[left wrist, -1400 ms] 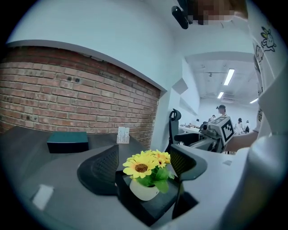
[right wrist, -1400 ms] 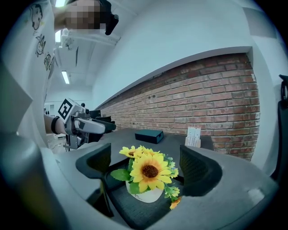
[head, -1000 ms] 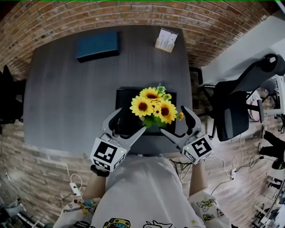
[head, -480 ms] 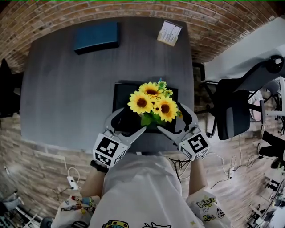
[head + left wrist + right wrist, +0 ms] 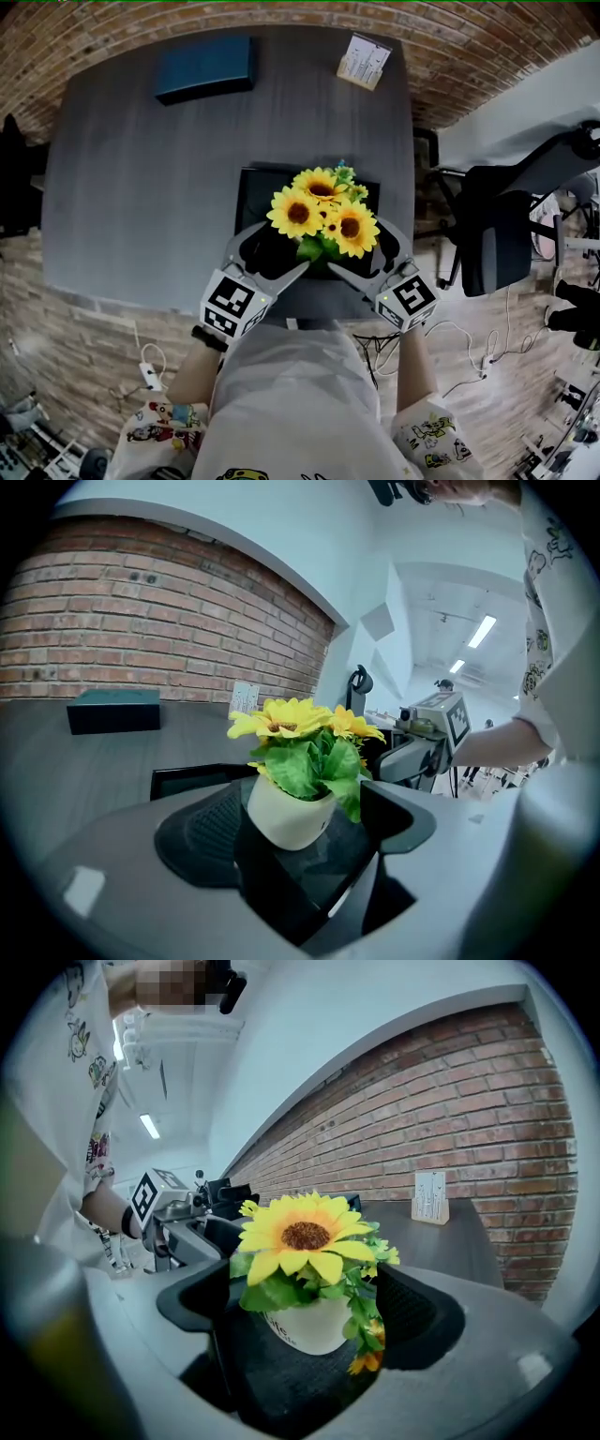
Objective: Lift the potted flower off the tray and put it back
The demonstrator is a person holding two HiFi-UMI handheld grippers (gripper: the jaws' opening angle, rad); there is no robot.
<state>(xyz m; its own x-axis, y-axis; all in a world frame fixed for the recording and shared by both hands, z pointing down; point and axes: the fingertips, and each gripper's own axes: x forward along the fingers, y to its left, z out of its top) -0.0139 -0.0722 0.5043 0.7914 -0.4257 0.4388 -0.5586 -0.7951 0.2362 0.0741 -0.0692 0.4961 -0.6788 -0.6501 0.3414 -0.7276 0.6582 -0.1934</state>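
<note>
While both jaw pairs gape around the potted flower (image 5: 322, 214) —
Left gripper (image 5: 272, 251): best closed low, evenly.
Right gripper (image 5: 364, 253): likewise.

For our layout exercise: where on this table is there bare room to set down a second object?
Free: the broad table stretch left of the tray, below the blue box; also the strip between blue box and card stand. Crowded: the tray's near side, where left hand-held gripper and right hand-held gripper flank the potted flower.

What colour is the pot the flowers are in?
The pot is creamy white; the left gripper view shows it best.
</note>
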